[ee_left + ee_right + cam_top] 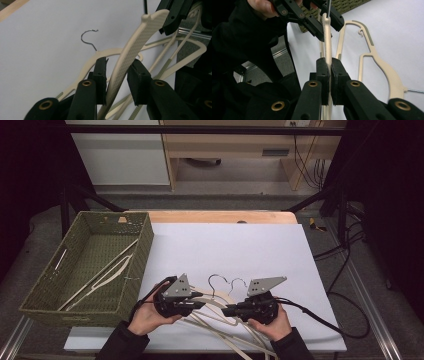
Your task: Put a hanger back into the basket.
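Both grippers meet on one cream hanger (327,40) above the mat (250,245) — right gripper (329,75) clamped on it, left gripper (117,72) straddling it, pads not yet touching — next, likely carrying it to the basket (145,245).

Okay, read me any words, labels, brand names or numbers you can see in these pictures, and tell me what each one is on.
None can be read.
The cream hanger clamped in the right gripper: textured surface, no lettering.
The green woven basket: a small pale tag on its far wall, too small to read.
The grey plate on the left gripper: no marking legible.
The white table cover: plain.
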The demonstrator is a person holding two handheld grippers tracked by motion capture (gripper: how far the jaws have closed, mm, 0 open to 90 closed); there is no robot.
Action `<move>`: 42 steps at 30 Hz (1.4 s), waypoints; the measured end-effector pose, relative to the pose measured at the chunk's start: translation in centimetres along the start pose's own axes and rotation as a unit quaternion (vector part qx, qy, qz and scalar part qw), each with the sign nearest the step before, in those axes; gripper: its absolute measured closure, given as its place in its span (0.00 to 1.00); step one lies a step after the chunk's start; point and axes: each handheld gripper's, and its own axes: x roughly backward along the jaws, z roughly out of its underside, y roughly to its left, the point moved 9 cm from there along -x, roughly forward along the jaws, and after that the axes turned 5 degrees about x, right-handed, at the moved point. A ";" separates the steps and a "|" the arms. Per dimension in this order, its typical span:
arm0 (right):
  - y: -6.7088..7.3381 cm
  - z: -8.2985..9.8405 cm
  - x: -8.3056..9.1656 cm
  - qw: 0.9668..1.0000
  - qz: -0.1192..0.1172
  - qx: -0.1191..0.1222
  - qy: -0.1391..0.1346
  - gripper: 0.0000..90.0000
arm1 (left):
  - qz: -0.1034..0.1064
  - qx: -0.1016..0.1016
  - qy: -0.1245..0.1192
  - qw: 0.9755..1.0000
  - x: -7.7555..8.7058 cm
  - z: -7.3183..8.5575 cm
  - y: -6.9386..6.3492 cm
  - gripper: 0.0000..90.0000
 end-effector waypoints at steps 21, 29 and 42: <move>-1.9 -0.3 0.5 0.993 0.107 0.042 -0.029 0.57 | 0.021 0.007 -0.001 1.000 -0.4 0.3 -2.3 0.96; -2.8 -0.7 2.6 0.987 0.142 0.034 -0.070 0.36 | -0.009 0.038 -0.025 0.999 0.3 0.1 -1.4 0.96; -5.3 -0.1 7.5 0.969 0.221 -0.005 -0.113 0.13 | -0.073 0.077 -0.087 0.990 4.1 -1.6 0.5 0.96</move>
